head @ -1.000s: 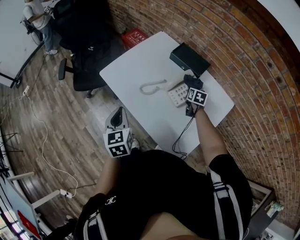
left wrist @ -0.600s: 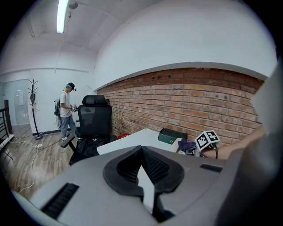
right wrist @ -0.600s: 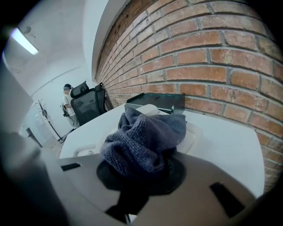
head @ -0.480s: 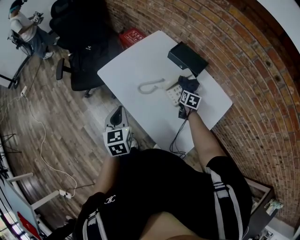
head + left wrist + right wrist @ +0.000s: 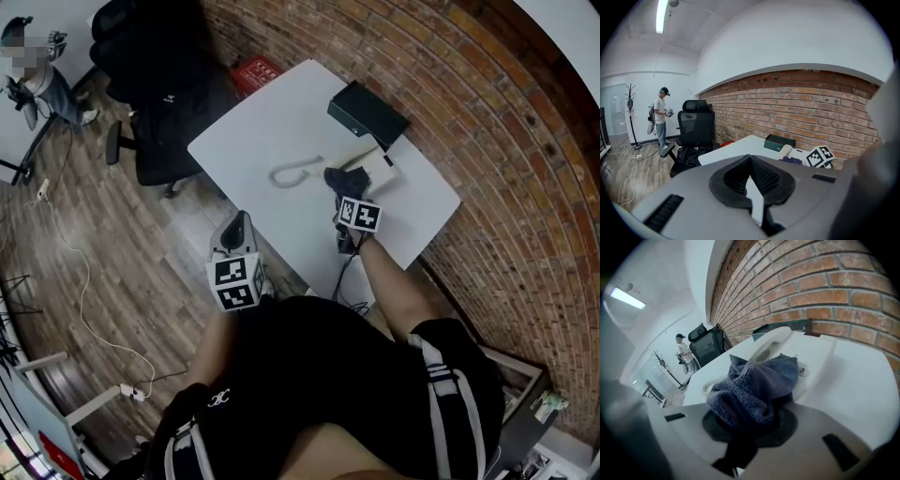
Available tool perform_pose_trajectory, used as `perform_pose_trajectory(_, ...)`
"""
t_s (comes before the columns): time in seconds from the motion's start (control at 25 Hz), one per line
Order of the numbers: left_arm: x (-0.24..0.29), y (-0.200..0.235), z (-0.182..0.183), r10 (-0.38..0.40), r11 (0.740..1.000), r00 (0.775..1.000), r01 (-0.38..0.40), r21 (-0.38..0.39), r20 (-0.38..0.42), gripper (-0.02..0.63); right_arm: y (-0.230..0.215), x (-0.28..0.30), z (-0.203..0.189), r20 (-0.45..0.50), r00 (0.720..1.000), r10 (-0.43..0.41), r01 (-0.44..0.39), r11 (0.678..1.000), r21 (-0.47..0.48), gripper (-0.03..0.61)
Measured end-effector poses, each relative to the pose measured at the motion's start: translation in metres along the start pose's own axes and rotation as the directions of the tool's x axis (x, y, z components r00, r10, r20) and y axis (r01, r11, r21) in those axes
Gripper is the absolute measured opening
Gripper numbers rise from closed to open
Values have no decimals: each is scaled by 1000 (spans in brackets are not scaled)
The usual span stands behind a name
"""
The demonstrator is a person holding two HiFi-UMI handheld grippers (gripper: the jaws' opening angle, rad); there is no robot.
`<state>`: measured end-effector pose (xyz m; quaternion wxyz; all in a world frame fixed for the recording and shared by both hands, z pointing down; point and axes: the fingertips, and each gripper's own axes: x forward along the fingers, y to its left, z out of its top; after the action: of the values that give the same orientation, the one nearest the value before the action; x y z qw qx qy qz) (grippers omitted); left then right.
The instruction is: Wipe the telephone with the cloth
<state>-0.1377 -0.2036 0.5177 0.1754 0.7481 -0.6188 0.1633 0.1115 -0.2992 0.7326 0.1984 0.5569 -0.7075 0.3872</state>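
A cream telephone (image 5: 378,167) lies on the white table (image 5: 272,122) beside the brick wall, its handset (image 5: 771,345) resting along the far side. My right gripper (image 5: 349,193) is shut on a bunched blue-grey cloth (image 5: 754,383), which presses on the phone's left part over the keypad. The phone's coiled cord (image 5: 294,174) loops out to the left on the tabletop. My left gripper (image 5: 238,231) hangs off the table's near edge, above the floor, its jaws shut with nothing in them.
A black box (image 5: 367,114) sits at the table's far end against the wall. A black office chair (image 5: 157,120) stands left of the table, with a red object (image 5: 255,69) on the floor beyond. A person (image 5: 660,117) stands far back.
My right gripper has dragged the cloth leftward across the phone, from its right part onto the keypad side. The left gripper has stayed where it was.
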Motion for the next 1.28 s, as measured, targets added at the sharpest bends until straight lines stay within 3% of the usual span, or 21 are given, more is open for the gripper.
perform_pose_trajectory(0.12, 3, -3, 0, -10, 1000, 1000, 10, 6, -7, -8, 0, -1, -2, 22, 999, -23, 23, 1000, -14, 52)
perform_pose_trajectory(0.52, 13, -14, 3, -51, 998, 999, 52, 31, -14, -8, 4, -6, -8, -9, 997, 71, -71, 997, 4, 52)
perform_pose_trajectory(0.72, 17, -20, 3, -64, 997, 998, 64, 40, -16, -8, 21, -9, -34, -74, 990, 122, -127, 989, -79, 52)
perform_pose_trajectory(0.88, 16, -21, 3, -64, 997, 998, 64, 44, -16, -8, 15, -10, -66, -166, 980, 110, -123, 990, -73, 49)
perform_pose_trajectory(1.0, 14, -19, 3, -64, 997, 998, 64, 43, -18, -8, 1, -19, -66, -173, 983, 66, -90, 987, -132, 51)
perform_pose_trajectory(1.16, 14, -17, -1, -58, 998, 998, 59, 31, -25, -8, -2, -26, -59, -187, 979, 82, -125, 965, -233, 51)
perform_pose_trajectory(1.28, 15, -24, 0, -65, 997, 998, 66, 45, -23, -8, -9, -28, -40, -137, 985, 104, -128, 977, -173, 51)
